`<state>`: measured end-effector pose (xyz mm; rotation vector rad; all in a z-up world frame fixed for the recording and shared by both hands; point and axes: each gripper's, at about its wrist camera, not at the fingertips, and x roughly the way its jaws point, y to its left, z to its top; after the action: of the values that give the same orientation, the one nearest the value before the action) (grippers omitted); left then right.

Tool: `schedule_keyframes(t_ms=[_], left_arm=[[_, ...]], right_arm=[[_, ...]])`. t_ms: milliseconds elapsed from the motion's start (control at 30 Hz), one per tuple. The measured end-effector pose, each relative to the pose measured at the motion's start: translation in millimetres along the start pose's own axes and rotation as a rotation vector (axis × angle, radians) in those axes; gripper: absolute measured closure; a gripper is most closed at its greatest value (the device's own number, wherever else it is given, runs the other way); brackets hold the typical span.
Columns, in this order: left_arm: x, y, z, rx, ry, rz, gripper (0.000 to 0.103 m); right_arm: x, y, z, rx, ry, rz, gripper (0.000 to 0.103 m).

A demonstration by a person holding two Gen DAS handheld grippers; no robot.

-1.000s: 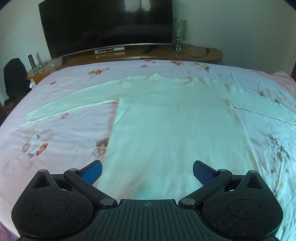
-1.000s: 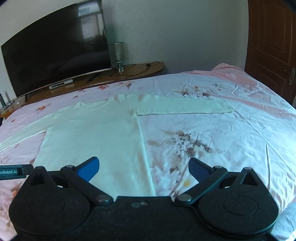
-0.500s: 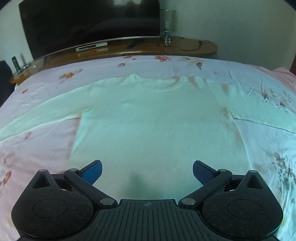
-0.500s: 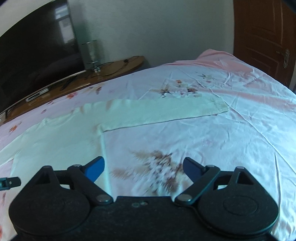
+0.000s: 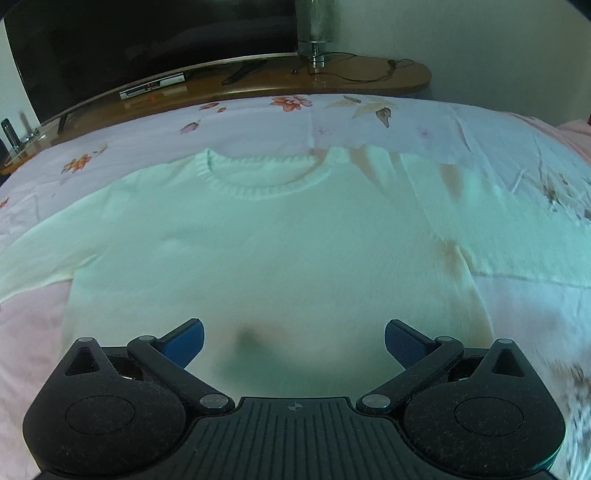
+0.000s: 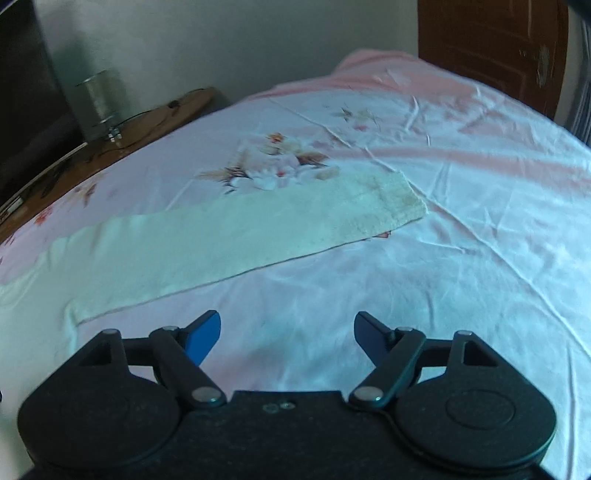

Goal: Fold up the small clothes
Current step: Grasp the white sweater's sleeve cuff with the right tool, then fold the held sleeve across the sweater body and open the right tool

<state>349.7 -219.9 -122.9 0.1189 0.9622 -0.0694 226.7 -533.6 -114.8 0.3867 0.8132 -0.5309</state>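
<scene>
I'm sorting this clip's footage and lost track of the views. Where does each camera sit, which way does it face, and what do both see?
Left wrist: on the left gripper, low over the white sweater, facing its collar and the TV stand; only its open blue-padded fingers show.
Right wrist: on the right gripper, above the floral bedsheet, facing the sweater's outstretched sleeve and the door; only its open fingers show.
Shared: the sweater, bedsheet, TV stand and the metal lamp.

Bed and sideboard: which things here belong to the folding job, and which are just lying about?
Job:
white sweater
its right sleeve
left gripper, open
right gripper, open

Lying about:
television
set-top box
remote
lamp
cable
</scene>
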Motion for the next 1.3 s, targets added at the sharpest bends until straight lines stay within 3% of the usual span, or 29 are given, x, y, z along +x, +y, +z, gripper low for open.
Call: schedule_keyframes(t_ms=[267, 567, 633, 800, 900, 1067, 1200, 1300], left_arm=[[34, -16, 17, 0.015, 0.02, 0.011, 0.0], [45, -11, 23, -0.014, 0.042, -0.011, 0.0], [45, -8, 24, -0.023, 0.036, -0.023, 0.0], [46, 3, 25, -0.036, 0.035, -0.023, 0.0], [46, 14, 24, -0.044, 0.026, -0.033, 0.0], [44, 43, 26, -0.07, 0.016, -0.026, 0.0], [37, 81, 28, -0.122, 0.0, 0.012, 0.0], [34, 116, 28, -0.172, -0.008, 0.04, 0.0]], right_arm=[[47, -28, 25, 0.084, 0.031, -0.024, 0.026], [72, -48, 54, 0.164, -0.029, -0.094, 0.03], [77, -49, 60, 0.164, -0.045, -0.113, 0.04], [83, -54, 67, 0.178, -0.08, -0.045, 0.089], [80, -47, 67, 0.166, -0.108, -0.01, 0.094], [56, 6, 67, 0.055, -0.166, 0.127, 0.095], [32, 97, 60, -0.123, -0.205, 0.294, 0.095], [20, 169, 42, -0.211, -0.18, 0.444, 0.095]])
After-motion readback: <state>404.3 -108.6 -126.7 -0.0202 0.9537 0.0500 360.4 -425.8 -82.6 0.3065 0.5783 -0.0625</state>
